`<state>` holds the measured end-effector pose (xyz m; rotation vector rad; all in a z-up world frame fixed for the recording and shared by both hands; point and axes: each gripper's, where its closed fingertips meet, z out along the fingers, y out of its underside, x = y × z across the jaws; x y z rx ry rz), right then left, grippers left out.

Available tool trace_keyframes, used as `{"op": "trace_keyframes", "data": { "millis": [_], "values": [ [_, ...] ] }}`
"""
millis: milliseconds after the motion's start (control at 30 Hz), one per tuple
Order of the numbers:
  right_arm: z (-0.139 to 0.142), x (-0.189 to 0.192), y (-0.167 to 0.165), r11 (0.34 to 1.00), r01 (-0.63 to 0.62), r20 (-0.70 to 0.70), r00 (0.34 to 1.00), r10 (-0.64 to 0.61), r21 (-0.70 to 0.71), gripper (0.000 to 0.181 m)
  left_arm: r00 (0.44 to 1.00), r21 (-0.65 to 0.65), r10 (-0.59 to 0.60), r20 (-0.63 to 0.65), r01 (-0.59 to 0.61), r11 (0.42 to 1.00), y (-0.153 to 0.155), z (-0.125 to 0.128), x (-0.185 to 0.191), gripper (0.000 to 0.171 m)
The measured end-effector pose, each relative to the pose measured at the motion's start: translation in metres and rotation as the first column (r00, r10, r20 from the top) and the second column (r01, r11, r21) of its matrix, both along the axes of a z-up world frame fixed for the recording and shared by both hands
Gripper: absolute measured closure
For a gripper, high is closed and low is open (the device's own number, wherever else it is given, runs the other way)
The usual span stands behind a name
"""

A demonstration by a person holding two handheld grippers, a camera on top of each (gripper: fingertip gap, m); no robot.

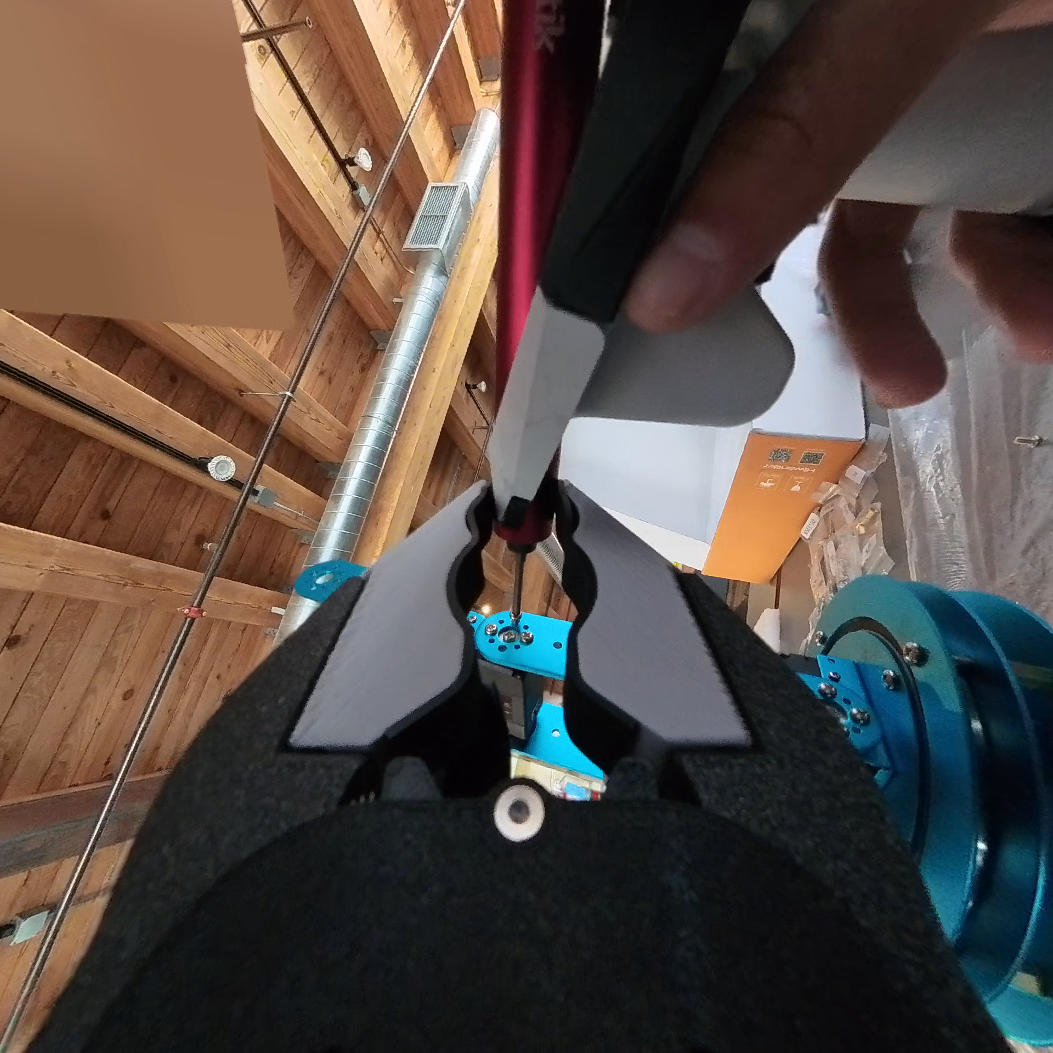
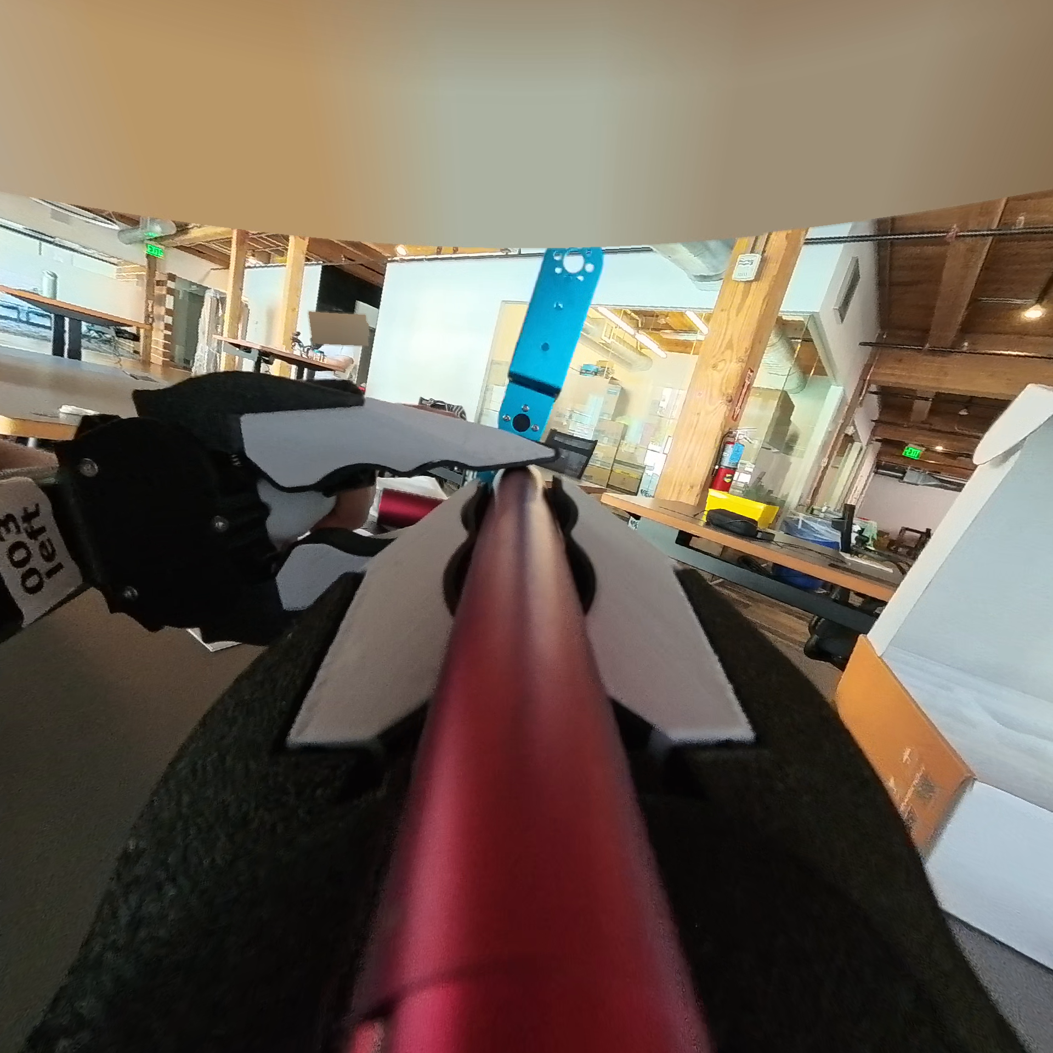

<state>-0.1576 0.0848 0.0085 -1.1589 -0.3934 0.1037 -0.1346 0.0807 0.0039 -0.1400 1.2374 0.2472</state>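
Left hand-held gripper [image 1: 521, 496]: pinches its two grey fingertips against the dark collar at the front end of a red screwdriver [image 1: 521, 171], jaws nearly together. Points upward toward a wooden ceiling with a silver duct [image 1: 399, 399] running along it.

Right hand-held gripper [image 2: 521, 484]: clamps the same screwdriver by its red handle, which runs straight along between both fingers and fills the middle of the right wrist view. Comes in from above in the left wrist view, held by a person's hand [image 1: 769, 188] with fingers curled round the black body.

Screwdriver: spans from one gripper to the other. Sets its thin steel bit [image 1: 515, 592] down on a small screw [image 1: 514, 627] in the round end of a blue metal bracket [image 1: 547, 635], seen through the gap between the left fingers. Several more screw heads ringed around that one.

Blue round base [image 1: 923, 769]: sits just to the right of the bracket, studded with bolts.

Orange and white box [image 1: 780, 513]: stands beyond the bracket, with clear bags of small parts [image 1: 849, 513] beside it. Shows again at the right edge of the right wrist view.

Dark table [image 2: 85, 769]: lies beneath the left gripper.

Farther off: open room with wooden posts, long desks, a red fire extinguisher [image 2: 726, 461] and a yellow bin [image 2: 741, 504].
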Motion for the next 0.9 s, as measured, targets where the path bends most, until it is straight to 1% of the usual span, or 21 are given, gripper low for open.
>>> {"op": "trace_keyframes", "data": {
  "millis": [100, 333, 500, 733, 900],
  "values": [
    [-0.0006, 0.0010, -0.0008, 1.000, 0.009, -0.011, 1.000, -0.009, -0.014, 0.160, 1.000, -0.006, 0.004, 0.009, -0.004, 1.000, 0.0007, 0.0007, -0.0002, 0.151],
    [-0.0009, 0.0035, -0.0015, 0.998, -0.018, -0.067, 0.998, 0.014, -0.061, 0.161, 1.000, -0.019, 0.004, 0.015, -0.003, 1.000, 0.0008, 0.0021, 0.0014, 0.151],
    [-0.0012, 0.0031, -0.0017, 0.998, 0.019, -0.043, 0.999, -0.022, -0.060, 0.160, 1.000, -0.018, 0.003, 0.022, -0.003, 1.000, -0.0006, 0.0017, 0.0008, 0.151],
    [-0.0019, 0.0018, -0.0027, 0.997, 0.040, -0.028, 0.999, -0.042, -0.062, 0.160, 0.999, -0.022, 0.003, 0.033, -0.002, 1.000, -0.0019, 0.0010, -0.0005, 0.151],
    [-0.0027, 0.0017, -0.0027, 0.997, 0.021, -0.054, 0.998, -0.024, -0.070, 0.161, 0.999, -0.032, 0.000, 0.043, 0.001, 0.999, -0.0020, 0.0004, -0.0006, 0.151]
  ]
}}
